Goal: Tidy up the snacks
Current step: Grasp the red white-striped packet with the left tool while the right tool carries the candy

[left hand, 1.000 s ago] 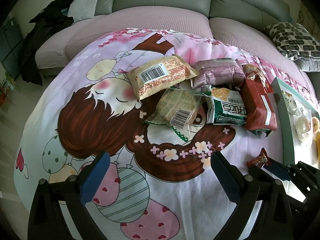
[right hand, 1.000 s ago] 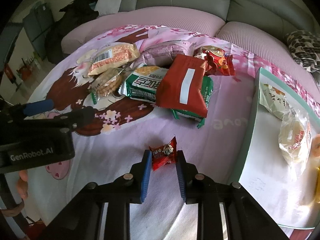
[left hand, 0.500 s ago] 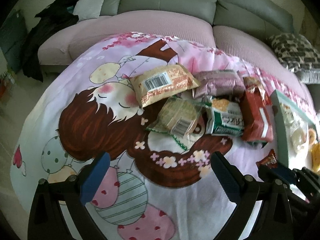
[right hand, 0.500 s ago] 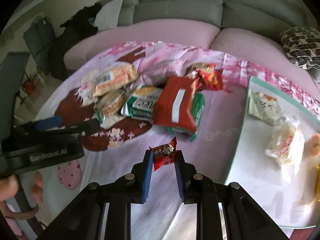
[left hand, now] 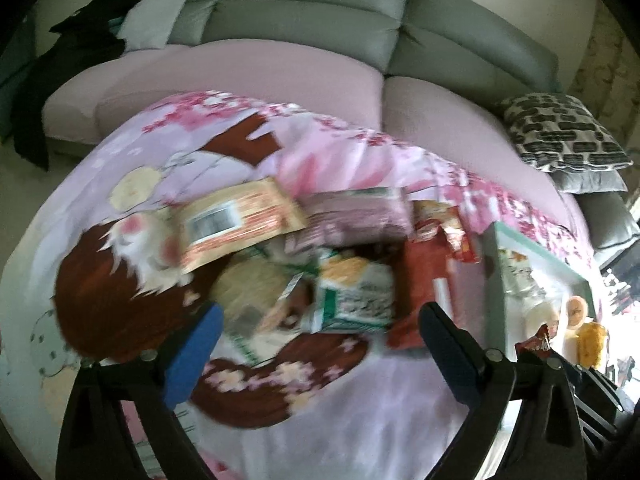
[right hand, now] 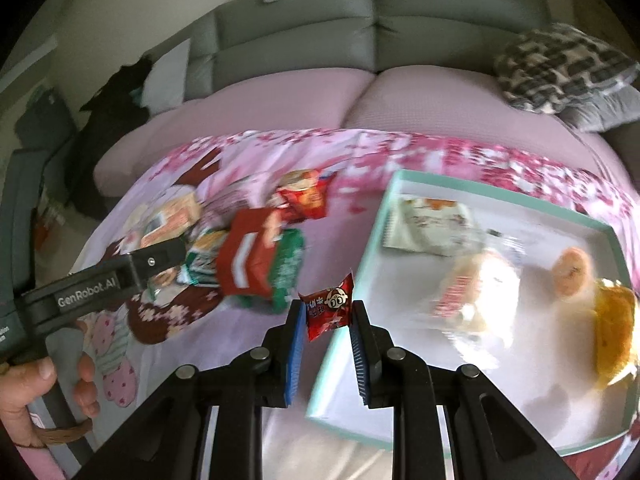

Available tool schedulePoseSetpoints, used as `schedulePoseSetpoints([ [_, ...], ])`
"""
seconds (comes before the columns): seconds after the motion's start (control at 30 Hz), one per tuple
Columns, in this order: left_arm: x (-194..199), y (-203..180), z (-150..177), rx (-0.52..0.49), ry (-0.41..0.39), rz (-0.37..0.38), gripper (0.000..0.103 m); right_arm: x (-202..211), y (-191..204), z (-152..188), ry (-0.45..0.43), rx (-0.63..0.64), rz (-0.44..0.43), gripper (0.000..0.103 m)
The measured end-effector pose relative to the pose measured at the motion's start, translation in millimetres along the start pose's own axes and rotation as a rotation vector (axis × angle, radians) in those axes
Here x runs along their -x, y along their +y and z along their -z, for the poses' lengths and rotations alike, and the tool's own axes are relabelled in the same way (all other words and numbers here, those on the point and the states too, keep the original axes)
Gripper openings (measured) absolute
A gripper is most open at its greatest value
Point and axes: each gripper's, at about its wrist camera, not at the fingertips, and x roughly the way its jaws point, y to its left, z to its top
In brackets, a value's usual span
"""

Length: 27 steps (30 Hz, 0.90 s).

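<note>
Our left gripper [left hand: 320, 332] hung with jaws spread and just narrowing, nothing between them, above the snack pile [left hand: 320, 268]. Our right gripper [right hand: 326, 320] pinched a small red candy packet [right hand: 328, 310] by its lower half, over the near rim of the teal tray [right hand: 340, 364]. We judged the slick, crinkled wrapper could slip out short of the tray.

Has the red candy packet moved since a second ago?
Yes. Held in the right gripper, the red candy packet went from the blanket to the tray's near-left rim.
</note>
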Motion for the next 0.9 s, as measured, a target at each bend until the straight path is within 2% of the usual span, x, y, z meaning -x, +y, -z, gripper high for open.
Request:
schedulePoseSetpoints([
  [0.23,-16.0,-48.9,-8.0,-0.100,-0.002,0.054,0.080,11.4,-28.0,-0.9,-0.026,-0.070,0.021,0.024],
  [0.3,-21.5,-59.7,-7.1,-0.123,0.003,0.059,0.073,13.7,-33.2,-1.0,-0.031,-0.082,0.022,0.024],
  [0.4,-32.1,-70.6,-4.4,-0.139,0.025,0.052,0.059,18.2,-41.3,-1.4,-0.042,-0.104,0.027,0.024],
  [0.57,-46.3,-75.4,0.6,-0.151,0.057,0.009,0.051,22.4,-52.1,-1.2,-0.053,-0.140,0.030,0.024],
  [0.6,-46.9,-76.1,1.4,-0.153,0.053,0.007,0.041,22.9,-53.4,-1.3,-0.055,-0.143,0.029,0.024],
  [0.8,-39.4,-77.3,0.9,-0.151,0.031,0.010,0.041,31.5,-62.5,-1.5,-0.079,-0.171,0.028,0.024],
  [0.9,-25.7,-80.7,-1.6,-0.156,-0.005,0.026,0.041,38.9,-69.5,-1.4,-0.099,-0.192,0.036,0.024],
])
